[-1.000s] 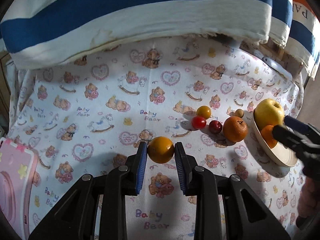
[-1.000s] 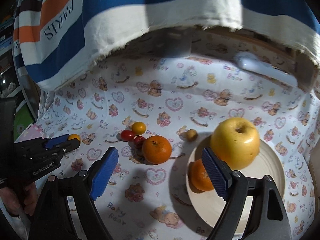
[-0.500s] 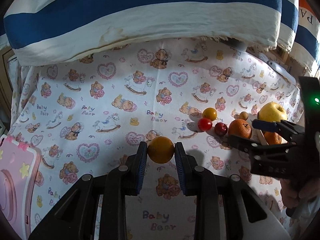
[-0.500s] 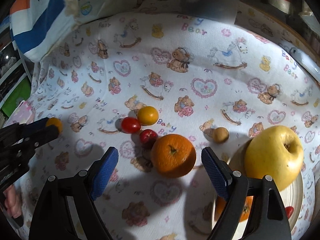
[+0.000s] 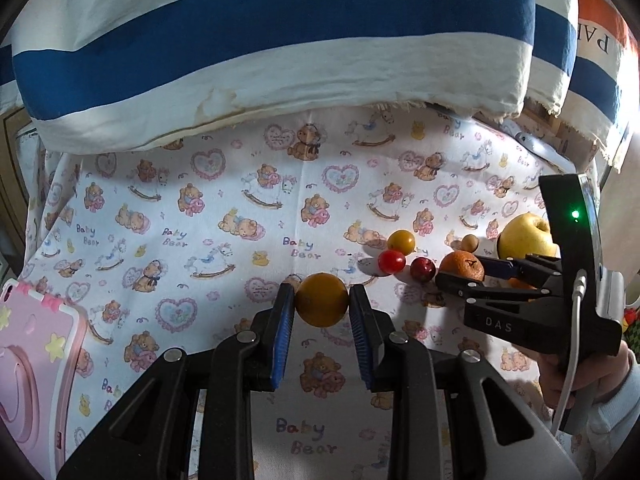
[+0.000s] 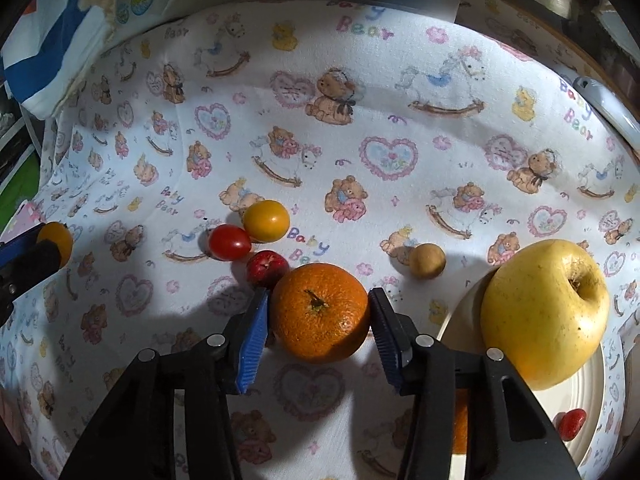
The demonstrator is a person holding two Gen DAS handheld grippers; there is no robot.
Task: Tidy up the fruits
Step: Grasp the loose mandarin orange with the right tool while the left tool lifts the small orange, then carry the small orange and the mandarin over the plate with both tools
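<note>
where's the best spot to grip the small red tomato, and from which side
Grip the red tomato across its narrow middle, coming from above. It lies on its side on the cloth, with the yellow tomato and a dark red fruit crowding it on the right; its left side is free.

Right gripper (image 6: 318, 322) jaws just closing around orange (image 6: 320, 312), yellow apple (image 6: 544, 314) on plate (image 6: 588, 396)

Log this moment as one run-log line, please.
left gripper: shut on yellow-orange fruit | right gripper: fingers just closing around orange | plate: holds yellow apple
</note>
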